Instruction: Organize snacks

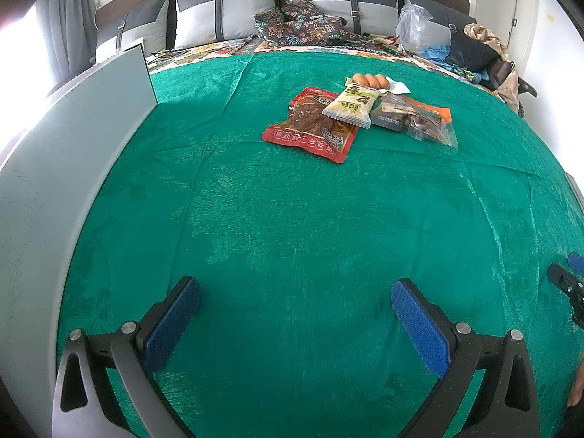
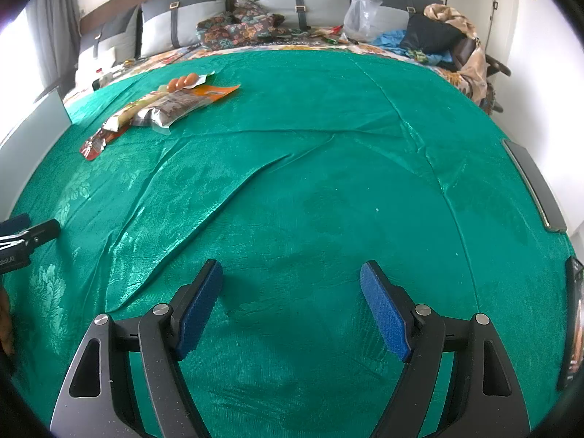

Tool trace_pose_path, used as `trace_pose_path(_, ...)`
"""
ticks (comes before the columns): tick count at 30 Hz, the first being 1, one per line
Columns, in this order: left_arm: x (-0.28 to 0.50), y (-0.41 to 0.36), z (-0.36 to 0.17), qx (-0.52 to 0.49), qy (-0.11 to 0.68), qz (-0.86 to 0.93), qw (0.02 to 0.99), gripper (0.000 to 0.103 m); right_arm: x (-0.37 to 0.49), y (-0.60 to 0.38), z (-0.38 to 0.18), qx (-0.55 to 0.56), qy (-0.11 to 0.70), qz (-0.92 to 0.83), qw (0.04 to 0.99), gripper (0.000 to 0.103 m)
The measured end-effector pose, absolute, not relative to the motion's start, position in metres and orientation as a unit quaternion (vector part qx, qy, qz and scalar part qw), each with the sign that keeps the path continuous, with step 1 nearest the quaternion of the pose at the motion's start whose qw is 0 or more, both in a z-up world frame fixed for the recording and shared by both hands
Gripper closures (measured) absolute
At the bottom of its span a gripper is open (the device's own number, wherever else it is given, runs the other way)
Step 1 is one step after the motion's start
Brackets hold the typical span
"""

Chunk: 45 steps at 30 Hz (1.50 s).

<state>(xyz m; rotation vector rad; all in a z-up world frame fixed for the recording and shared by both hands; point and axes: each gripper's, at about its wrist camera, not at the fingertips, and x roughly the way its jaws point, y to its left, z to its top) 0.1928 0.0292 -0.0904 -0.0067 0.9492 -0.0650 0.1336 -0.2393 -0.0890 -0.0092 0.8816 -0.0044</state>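
A pile of snack packs lies on the green cloth (image 1: 292,219): a red pack (image 1: 310,127), a white-and-green pack (image 1: 352,104) lying over it, a clear pack with an orange top (image 1: 416,116) and a sausage pack (image 1: 370,81) behind. The same pile shows at the far left in the right wrist view: the clear orange pack (image 2: 182,104), the red pack (image 2: 95,143), the sausages (image 2: 182,81). My left gripper (image 1: 295,303) is open and empty, well short of the pile. My right gripper (image 2: 291,284) is open and empty over bare cloth.
A grey board (image 1: 73,153) stands upright along the left edge. Grey pillows (image 1: 226,11), patterned fabric (image 1: 299,25), a plastic bag (image 1: 412,25) and clothes (image 1: 474,51) lie at the back. A dark flat device (image 2: 536,186) lies at the right edge. The cloth has raised folds (image 2: 233,197).
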Motion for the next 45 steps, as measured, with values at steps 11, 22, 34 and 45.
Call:
trace_pose_path(11, 0.193, 0.029, -0.09, -0.003, 0.457, -0.031, 0.889, 0.0, 0.134, -0.239, -0.089, -0.004, 0.427, -0.002, 0.904, 0.022)
trace_pose_path(22, 0.193, 0.029, -0.09, 0.001, 0.461, -0.035, 0.887, 0.0, 0.133, -0.238, -0.088, -0.004, 0.427, -0.001, 0.904, 0.022)
trace_pose_path(34, 0.327, -0.008, -0.035, 0.062, 0.481, -0.118, 0.866, 0.015, 0.133, -0.238, -0.088, -0.003, 0.427, -0.001, 0.904, 0.021)
trace_pose_path(45, 0.38, -0.02, -0.069, 0.033, 0.512, -0.107, 0.851, 0.073, 0.133, -0.237, -0.088, -0.003, 0.427, -0.001, 0.904, 0.021)
